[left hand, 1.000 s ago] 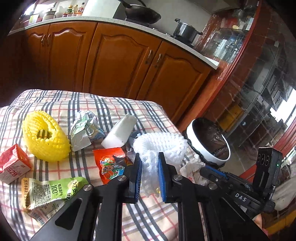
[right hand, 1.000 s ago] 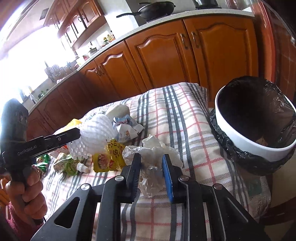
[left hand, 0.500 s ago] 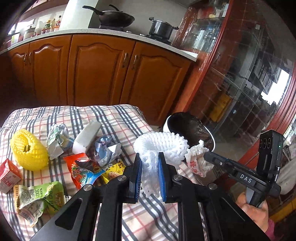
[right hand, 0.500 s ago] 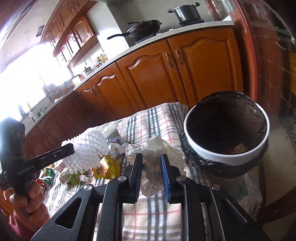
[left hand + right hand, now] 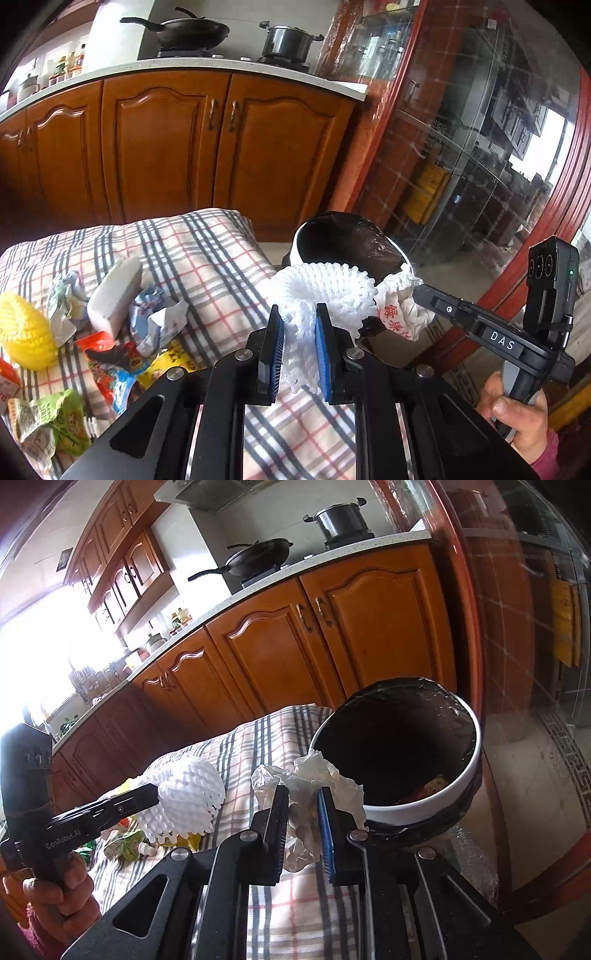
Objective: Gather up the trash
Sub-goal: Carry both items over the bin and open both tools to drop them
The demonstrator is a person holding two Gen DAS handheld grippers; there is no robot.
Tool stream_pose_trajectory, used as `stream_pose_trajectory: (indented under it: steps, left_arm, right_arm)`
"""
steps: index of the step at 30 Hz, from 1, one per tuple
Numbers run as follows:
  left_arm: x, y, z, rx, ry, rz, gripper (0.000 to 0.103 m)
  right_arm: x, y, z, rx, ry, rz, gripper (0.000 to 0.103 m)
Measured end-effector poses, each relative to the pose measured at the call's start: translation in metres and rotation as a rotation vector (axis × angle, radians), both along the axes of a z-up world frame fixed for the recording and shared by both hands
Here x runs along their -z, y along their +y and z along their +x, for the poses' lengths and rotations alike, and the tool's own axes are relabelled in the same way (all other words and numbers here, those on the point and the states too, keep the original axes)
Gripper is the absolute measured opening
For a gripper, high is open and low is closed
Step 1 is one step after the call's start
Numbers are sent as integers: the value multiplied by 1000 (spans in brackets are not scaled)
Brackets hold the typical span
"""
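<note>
My left gripper [image 5: 298, 323] is shut on a white foam fruit net [image 5: 319, 293] and holds it in the air above the table's right end; the net also shows in the right wrist view [image 5: 188, 795]. My right gripper [image 5: 303, 805] is shut on a crumpled white plastic wrapper [image 5: 308, 777], held just left of the bin's rim; the wrapper shows in the left wrist view [image 5: 400, 308]. The white trash bin [image 5: 424, 801] with a black liner stands beside the table, some trash inside; it also shows in the left wrist view [image 5: 351, 243].
On the plaid tablecloth [image 5: 207, 251] lie a yellow foam net [image 5: 24, 330], a white foam block [image 5: 116, 293], crumpled wrappers [image 5: 155, 317], colourful snack packets [image 5: 118, 369] and a green pouch [image 5: 51, 421]. Wooden cabinets [image 5: 166, 147] stand behind. A glass-fronted cabinet [image 5: 480, 166] is at the right.
Both grippers have risen and moved right toward the bin with their loads. The wrapper is now at the bin's rim and the foam net is close behind it.
</note>
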State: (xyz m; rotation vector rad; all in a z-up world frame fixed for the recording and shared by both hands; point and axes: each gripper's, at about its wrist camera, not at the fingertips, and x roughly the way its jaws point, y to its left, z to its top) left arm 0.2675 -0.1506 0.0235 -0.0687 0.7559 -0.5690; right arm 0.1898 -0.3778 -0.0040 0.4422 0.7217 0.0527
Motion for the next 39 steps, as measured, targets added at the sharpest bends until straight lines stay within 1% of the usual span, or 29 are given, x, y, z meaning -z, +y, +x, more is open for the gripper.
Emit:
stream_pose_trajectory:
  steps: [4,9,12,17,20,27,29,32,34,35,37,38,39]
  left_arm:
    - [0,-21,12,21,-4,18,15]
    - [3,-51,40,51,10,45,15]
    - [5,-70,60,76,33,67,15]
    - [7,-104,90,91,28,126,15]
    - [12,-120,105,95,36,152,15]
    - [19,-145,115,98,57,187,16]
    - [21,-148,117,100,67,195,19]
    - [23,-152,121,93,81,198,31]
    - [25,-151,120,88,79,199,35]
    - [26,-151,120,85,80,199,41]
    - [26,-149,119,79,78,194,47]
    - [26,-147,117,77,76,189,48]
    - [25,-145,115,74,75,185,49]
  right_arm:
    - [0,-14,2,25,-4,0,16]
    - [-1,-37,10,67,-7,-10,16]
    - [2,-55,21,90,4,-8,16]
    - [6,-77,41,121,25,-9,16]
    - [10,-82,52,123,41,-21,16]
    - [24,-92,65,118,79,-13,16]
    - [27,-95,66,118,88,-4,17]
    - [33,-99,70,112,101,12,20]
    - [36,-100,73,112,112,13,21]
    - [37,-101,75,113,117,16,25]
    - [38,-102,75,120,121,17,40]
    - [38,-102,74,119,119,21,52]
    - [38,-102,74,121,117,23,55]
